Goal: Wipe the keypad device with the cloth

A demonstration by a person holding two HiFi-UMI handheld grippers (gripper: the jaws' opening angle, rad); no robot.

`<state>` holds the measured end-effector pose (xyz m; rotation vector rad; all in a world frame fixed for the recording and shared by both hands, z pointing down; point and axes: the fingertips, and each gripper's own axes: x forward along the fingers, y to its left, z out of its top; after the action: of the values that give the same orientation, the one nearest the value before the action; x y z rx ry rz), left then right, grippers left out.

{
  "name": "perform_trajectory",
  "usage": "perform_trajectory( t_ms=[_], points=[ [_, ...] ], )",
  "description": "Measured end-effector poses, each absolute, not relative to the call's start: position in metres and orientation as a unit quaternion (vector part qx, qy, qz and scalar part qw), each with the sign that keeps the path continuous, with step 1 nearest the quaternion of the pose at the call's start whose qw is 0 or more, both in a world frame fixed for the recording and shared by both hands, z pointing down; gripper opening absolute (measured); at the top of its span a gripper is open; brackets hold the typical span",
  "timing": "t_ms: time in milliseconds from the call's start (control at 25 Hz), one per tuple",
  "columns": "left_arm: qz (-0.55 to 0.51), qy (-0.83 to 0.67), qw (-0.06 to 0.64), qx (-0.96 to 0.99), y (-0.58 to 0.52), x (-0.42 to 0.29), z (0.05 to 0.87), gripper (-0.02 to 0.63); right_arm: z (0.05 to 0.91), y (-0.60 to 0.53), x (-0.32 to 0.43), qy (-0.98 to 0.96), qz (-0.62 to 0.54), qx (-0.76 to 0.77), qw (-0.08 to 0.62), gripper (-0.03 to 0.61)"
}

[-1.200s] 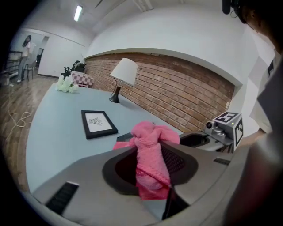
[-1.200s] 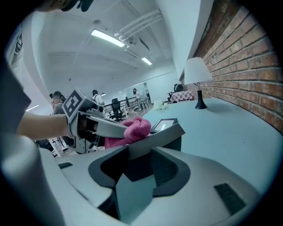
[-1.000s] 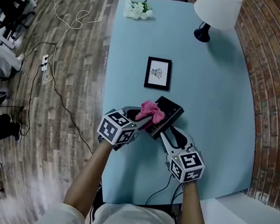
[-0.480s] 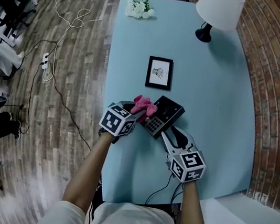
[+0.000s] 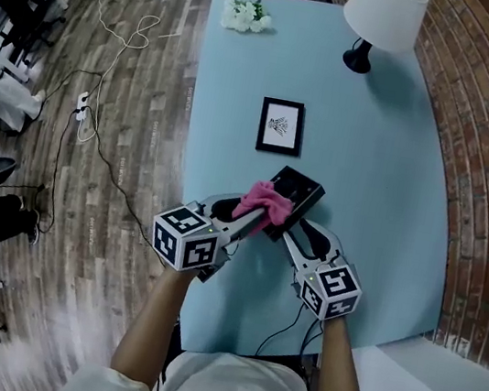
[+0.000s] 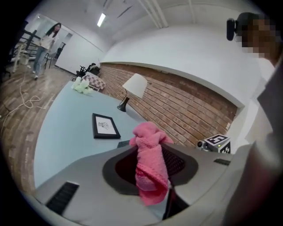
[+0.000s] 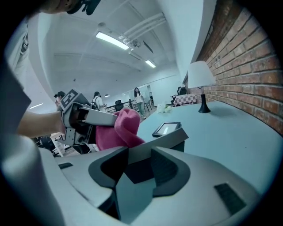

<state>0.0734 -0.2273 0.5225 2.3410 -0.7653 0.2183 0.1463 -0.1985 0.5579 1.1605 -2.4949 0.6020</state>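
Observation:
The black keypad device (image 5: 301, 190) lies at an angle on the pale blue table (image 5: 379, 166), in front of me. A pink cloth (image 5: 264, 201) rests bunched on the device's near left part. My left gripper (image 5: 257, 218) is shut on that cloth (image 6: 148, 154) and comes in from the lower left. From the lower right, my right gripper (image 5: 287, 232) is shut on the device's near edge. In the right gripper view the device (image 7: 170, 139) sits as a slab between the jaws of that gripper (image 7: 137, 163), with the cloth (image 7: 121, 130) just behind it.
A small black picture frame (image 5: 280, 126) lies flat just beyond the device. A white lamp (image 5: 381, 18) and white flowers (image 5: 242, 15) stand at the table's far end. Cables (image 5: 89, 127) trail on the wood floor left; a brick wall runs along the right.
The cloth slid off toward the device's left edge, then back right onto the device. My left gripper's cube has dropped toward me and to the left. The right gripper has barely moved.

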Motion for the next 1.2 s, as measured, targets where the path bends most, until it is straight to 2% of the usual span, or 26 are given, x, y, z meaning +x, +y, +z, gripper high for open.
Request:
perform_trajectory(
  t_ms=[240,480,960,1200],
  points=[
    [0.117,-0.261,0.323,0.902,-0.203,0.097,0.536,0.162,0.563,-0.193,0.138,-0.876,0.197,0.399,0.186,0.184],
    [0.141,-0.244,0.301,0.911,-0.204,0.099,0.548,0.161,0.565,-0.193,0.139,-0.875,0.205,0.4,0.179,0.178],
    [0.143,-0.26,0.345,0.891,-0.223,0.076,0.579,0.161,0.565,-0.191,0.137,-0.877,0.214,0.395,0.172,0.172],
    [0.163,-0.272,0.366,0.875,-0.24,0.061,0.603,0.161,0.567,-0.194,0.139,-0.875,0.221,0.395,0.17,0.189]
  ],
)
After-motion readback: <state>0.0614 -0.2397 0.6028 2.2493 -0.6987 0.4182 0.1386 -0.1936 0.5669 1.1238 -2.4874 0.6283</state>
